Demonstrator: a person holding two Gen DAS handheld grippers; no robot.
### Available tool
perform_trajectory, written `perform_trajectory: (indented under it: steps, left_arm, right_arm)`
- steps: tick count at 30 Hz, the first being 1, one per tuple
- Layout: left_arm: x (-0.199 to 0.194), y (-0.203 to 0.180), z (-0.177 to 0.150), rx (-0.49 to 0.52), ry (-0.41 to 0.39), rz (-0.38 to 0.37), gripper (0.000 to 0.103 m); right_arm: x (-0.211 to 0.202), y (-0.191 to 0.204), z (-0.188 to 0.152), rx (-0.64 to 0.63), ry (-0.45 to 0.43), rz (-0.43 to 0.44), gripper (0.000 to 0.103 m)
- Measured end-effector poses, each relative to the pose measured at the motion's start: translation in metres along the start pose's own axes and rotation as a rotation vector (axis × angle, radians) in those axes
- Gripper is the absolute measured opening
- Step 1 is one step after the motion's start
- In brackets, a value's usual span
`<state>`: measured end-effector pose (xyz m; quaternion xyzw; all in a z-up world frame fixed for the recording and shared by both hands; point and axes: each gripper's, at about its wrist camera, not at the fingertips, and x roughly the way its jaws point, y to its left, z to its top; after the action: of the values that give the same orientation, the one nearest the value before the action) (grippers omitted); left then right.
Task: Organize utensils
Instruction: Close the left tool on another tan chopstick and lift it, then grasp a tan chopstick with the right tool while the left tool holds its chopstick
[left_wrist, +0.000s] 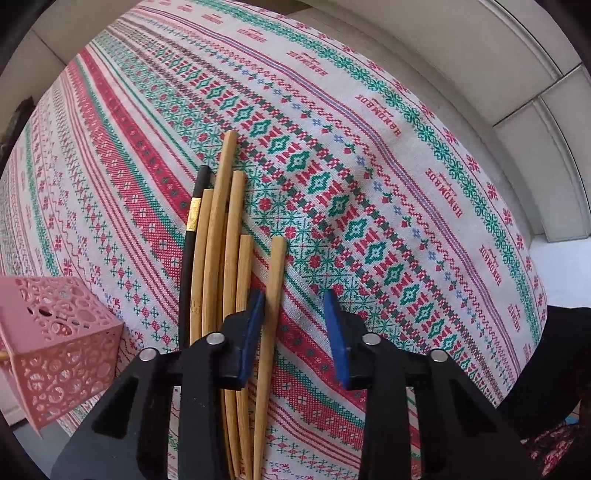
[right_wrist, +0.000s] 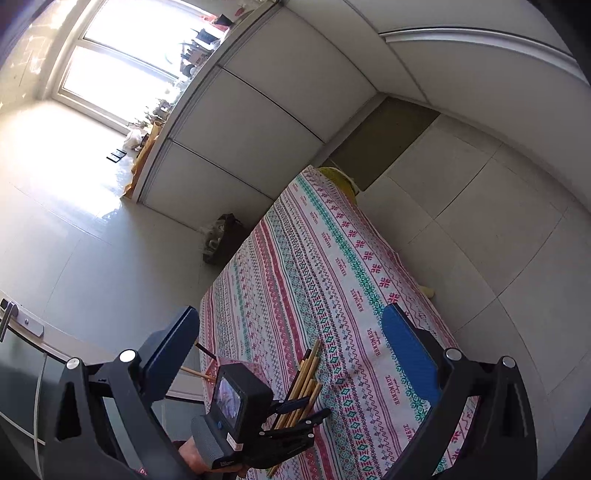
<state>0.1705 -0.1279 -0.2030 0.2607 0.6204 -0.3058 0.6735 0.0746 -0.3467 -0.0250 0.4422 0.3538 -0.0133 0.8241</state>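
Several bamboo chopsticks (left_wrist: 218, 236) and one black chopstick (left_wrist: 190, 240) with a gold band lie side by side on the patterned tablecloth (left_wrist: 369, 177). My left gripper (left_wrist: 294, 308) is open just above them, its blue pads either side of the rightmost chopstick (left_wrist: 272, 295). A pink perforated holder (left_wrist: 55, 343) stands at the left. In the right wrist view my right gripper (right_wrist: 291, 339) is open and empty, held high above the table; below it are the left gripper (right_wrist: 299, 413), the chopsticks (right_wrist: 304, 376) and part of the pink holder (right_wrist: 236, 369) with chopsticks poking out.
The tablecloth (right_wrist: 314, 266) covers a long table set against white wall panels (right_wrist: 480, 206). A dark bag (right_wrist: 223, 236) sits on the floor by the table's far left side. A bright window is at far left.
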Motion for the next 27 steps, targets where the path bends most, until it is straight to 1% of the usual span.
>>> perform_trajectory:
  steps: [1, 2, 4, 6, 9, 12, 15, 16, 17, 18, 20, 21, 23, 25, 26, 27]
  left_arm:
    - [-0.002, 0.0, -0.007, -0.029, -0.021, 0.003, 0.014]
    - [-0.003, 0.002, -0.013, -0.056, -0.042, 0.005, 0.011]
    - [-0.003, 0.002, -0.028, -0.073, -0.091, 0.023, 0.008]
    - [-0.008, -0.006, -0.048, -0.088, -0.121, 0.046, 0.006]
    - [-0.012, -0.012, -0.074, -0.13, -0.159, 0.049, 0.006]
    - [-0.019, -0.013, -0.105, -0.173, -0.198, 0.058, 0.006]
    - [-0.033, -0.012, -0.135, -0.217, -0.242, 0.065, 0.006]
    - [-0.04, -0.012, -0.144, -0.231, -0.258, 0.064, 0.006]
    - [-0.047, -0.012, -0.153, -0.25, -0.276, 0.062, 0.006]
    - [-0.055, -0.012, -0.162, -0.267, -0.293, 0.062, 0.006]
    - [-0.07, -0.014, -0.175, -0.298, -0.332, 0.056, 0.006]
    - [-0.08, -0.014, -0.181, -0.315, -0.354, 0.05, 0.006]
    - [-0.097, -0.01, -0.201, -0.352, -0.411, 0.042, 0.006]
    - [-0.115, 0.0, -0.215, -0.39, -0.477, 0.034, 0.006]
    - [-0.125, 0.005, -0.219, -0.403, -0.51, 0.039, 0.006]
    - [-0.132, 0.009, -0.22, -0.413, -0.54, 0.046, 0.006]
  right_arm:
    - [0.002, -0.001, 0.0, 0.002, 0.003, -0.015, 0.096]
    - [0.005, -0.002, -0.001, 0.003, 0.01, -0.029, 0.096]
    - [0.012, -0.004, -0.003, 0.003, 0.038, -0.055, 0.096]
    - [0.022, -0.005, -0.008, 0.004, 0.076, -0.088, 0.096]
    - [0.044, -0.009, -0.017, 0.007, 0.157, -0.152, 0.096]
    - [0.072, -0.012, -0.032, 0.025, 0.271, -0.199, 0.096]
    - [0.101, -0.015, -0.056, 0.051, 0.383, -0.242, 0.089]
    - [0.11, -0.014, -0.065, 0.046, 0.412, -0.262, 0.084]
    - [0.118, -0.013, -0.074, 0.037, 0.434, -0.281, 0.078]
    - [0.125, -0.011, -0.083, 0.027, 0.452, -0.305, 0.076]
    - [0.138, -0.006, -0.1, 0.012, 0.481, -0.338, 0.067]
    - [0.144, -0.004, -0.109, 0.009, 0.499, -0.346, 0.065]
    - [0.156, -0.004, -0.127, 0.037, 0.55, -0.35, 0.057]
    - [0.168, -0.007, -0.143, 0.084, 0.598, -0.358, 0.057]
    - [0.173, -0.007, -0.149, 0.094, 0.608, -0.374, 0.057]
    - [0.176, -0.005, -0.153, 0.094, 0.598, -0.396, 0.058]
